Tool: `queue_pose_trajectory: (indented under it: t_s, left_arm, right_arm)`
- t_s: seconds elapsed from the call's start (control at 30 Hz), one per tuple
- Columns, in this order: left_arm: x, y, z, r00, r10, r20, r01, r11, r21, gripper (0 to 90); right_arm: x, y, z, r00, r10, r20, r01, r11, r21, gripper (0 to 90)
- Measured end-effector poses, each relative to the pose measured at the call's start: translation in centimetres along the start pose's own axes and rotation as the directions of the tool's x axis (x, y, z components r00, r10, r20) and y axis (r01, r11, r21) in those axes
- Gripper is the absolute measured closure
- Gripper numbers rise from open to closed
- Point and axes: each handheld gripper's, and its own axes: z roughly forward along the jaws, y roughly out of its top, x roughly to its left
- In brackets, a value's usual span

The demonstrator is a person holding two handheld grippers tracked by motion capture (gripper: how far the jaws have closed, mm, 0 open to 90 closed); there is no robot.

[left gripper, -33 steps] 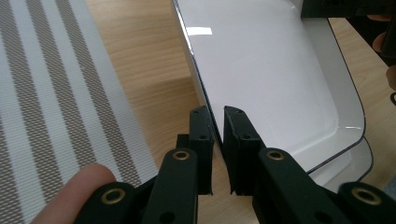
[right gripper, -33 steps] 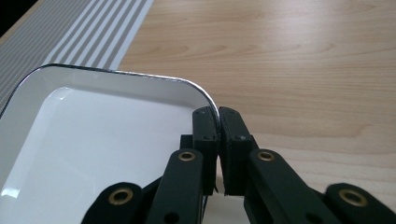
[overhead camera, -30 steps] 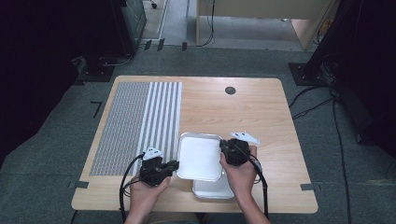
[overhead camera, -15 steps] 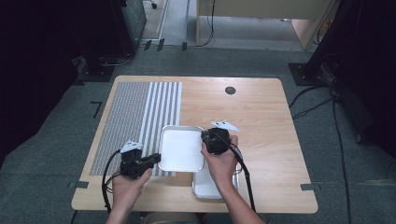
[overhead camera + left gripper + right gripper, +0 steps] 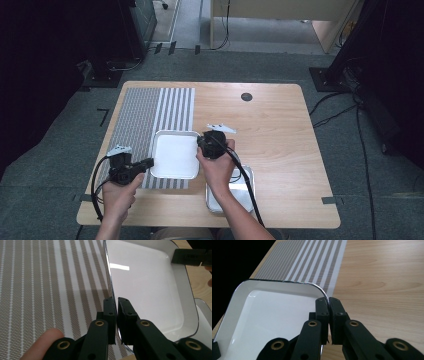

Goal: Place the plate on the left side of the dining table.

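A white rectangular tray (image 5: 175, 154) hangs over the right edge of the striped mat (image 5: 150, 110). My left gripper (image 5: 149, 162) is shut on its left rim. My right gripper (image 5: 201, 142) is shut on its right rim near the far corner. In the left gripper view the jaws (image 5: 117, 302) pinch the thin rim of the tray (image 5: 150, 285), and the other gripper's black jaw (image 5: 190, 257) shows on the far rim. In the right gripper view the jaws (image 5: 328, 301) clamp the tray's (image 5: 274, 315) rounded corner rim.
A second, metal-rimmed tray (image 5: 240, 192) lies on the wooden table (image 5: 280, 130) near the front edge, partly under the right forearm. A round dark grommet (image 5: 246, 97) sits at the table's back. Cables trail from both grippers.
Both grippers have carried the white tray to the left, off the second tray and partly over the striped mat. The second tray stays in place.
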Motion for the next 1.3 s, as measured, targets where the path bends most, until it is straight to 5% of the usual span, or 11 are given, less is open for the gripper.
queue_pose_trajectory:
  t_s: [0.4,0.7,1.13,1.3]
  left_arm:
    - [4.1,0.8,-0.4,0.9964,-0.068,-0.051,0.068,0.9976,-0.014,85.2]
    - [7.2,2.0,1.1,0.9906,-0.097,-0.097,0.097,0.9953,-0.002,85.0]
    - [10.2,5.5,3.9,0.981,-0.088,-0.173,0.084,0.996,-0.028,85.2]
    - [11.0,6.8,5.1,0.9796,-0.09,-0.18,0.092,0.9958,0.002,84.9]
  right_arm:
    - [3.1,0.1,4.3,0.9985,0.053,-0.015,-0.052,0.998,0.04,88.0]
    - [4.8,0.6,8.0,0.9961,0.086,0.017,-0.087,0.994,0.072,87.8]
    - [5.6,2.6,12.8,0.9869,0.157,0.039,-0.159,0.985,0.068,87.8]
    - [5.1,3.4,14.5,0.9824,0.18,0.049,-0.184,0.98,0.082,87.6]
